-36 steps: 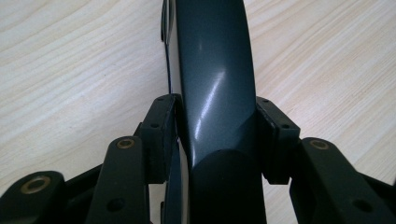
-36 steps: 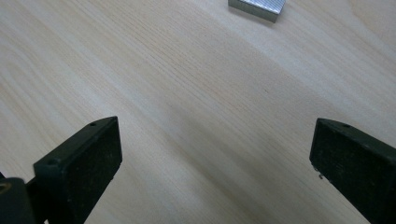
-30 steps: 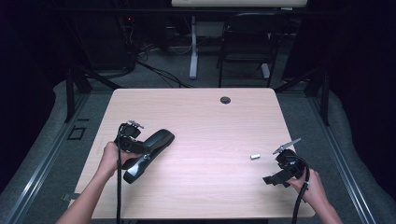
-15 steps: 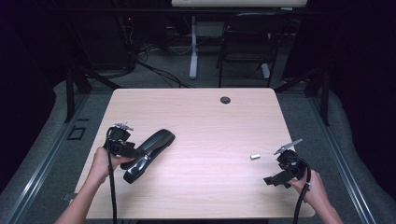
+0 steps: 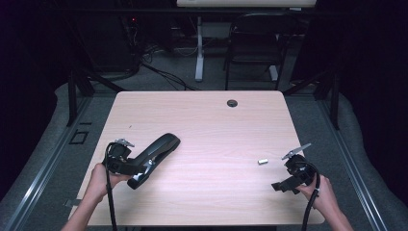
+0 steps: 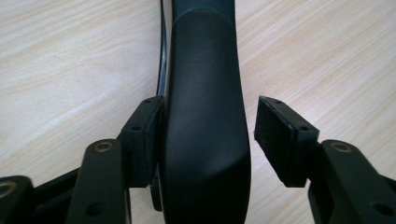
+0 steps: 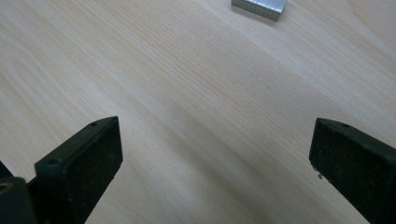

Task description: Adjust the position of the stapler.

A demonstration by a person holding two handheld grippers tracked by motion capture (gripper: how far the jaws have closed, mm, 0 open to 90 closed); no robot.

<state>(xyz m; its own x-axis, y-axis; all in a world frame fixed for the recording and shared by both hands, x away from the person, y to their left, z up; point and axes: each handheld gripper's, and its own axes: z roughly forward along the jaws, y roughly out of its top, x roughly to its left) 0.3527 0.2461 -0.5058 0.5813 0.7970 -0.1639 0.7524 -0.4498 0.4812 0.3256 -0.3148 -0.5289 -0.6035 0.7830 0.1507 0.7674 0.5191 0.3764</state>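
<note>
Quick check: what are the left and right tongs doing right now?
Left tongs: open, just closing around the stapler; only one pad touches.
Right tongs: open, holding nothing, over the table.

High overhead view of table (image 5: 202, 120); two close, table-facing jaw-level views.

The stapler (image 5: 153, 152) near the counter's left edge is matte black. The counter (image 5: 207, 125) is pale wood with fine straight grain. The small staple block (image 5: 262, 161) towards its right edge is shiny silver. Both claws' pads (image 7: 84, 161) are black.
</note>
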